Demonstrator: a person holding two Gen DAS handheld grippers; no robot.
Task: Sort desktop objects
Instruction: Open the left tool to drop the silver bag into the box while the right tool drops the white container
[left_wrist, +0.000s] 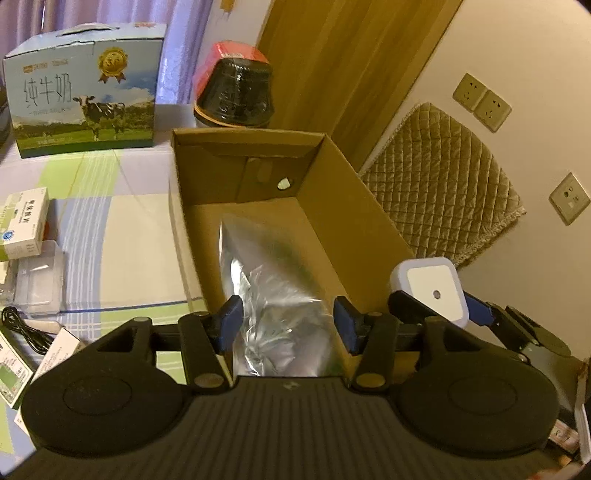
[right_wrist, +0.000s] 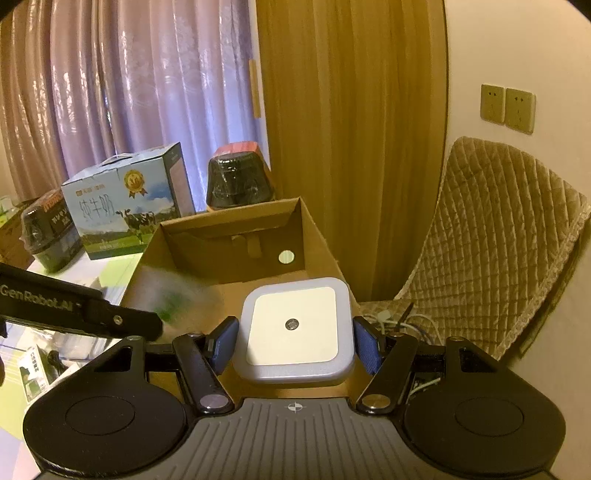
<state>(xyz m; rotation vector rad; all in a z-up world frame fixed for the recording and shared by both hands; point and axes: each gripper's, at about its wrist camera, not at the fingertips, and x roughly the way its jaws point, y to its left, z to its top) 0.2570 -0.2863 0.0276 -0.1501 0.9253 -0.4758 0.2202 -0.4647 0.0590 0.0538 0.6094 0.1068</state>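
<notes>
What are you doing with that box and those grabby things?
A person is sorting things from the table into the cardboard box, using a gripper in each hand. The left gripper is open over a silvery bag that is blurred and seems to be dropping into the box. The right gripper is shut on a white night light, held above the box's near end. More small boxes wait on the table.

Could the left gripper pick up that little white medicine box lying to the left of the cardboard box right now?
Probably yes. The left gripper has its fingers apart with nothing clamped; the silver bag between them lies in the cardboard box. The white medicine box sits uncovered on other items on the table, nothing above it.
</notes>
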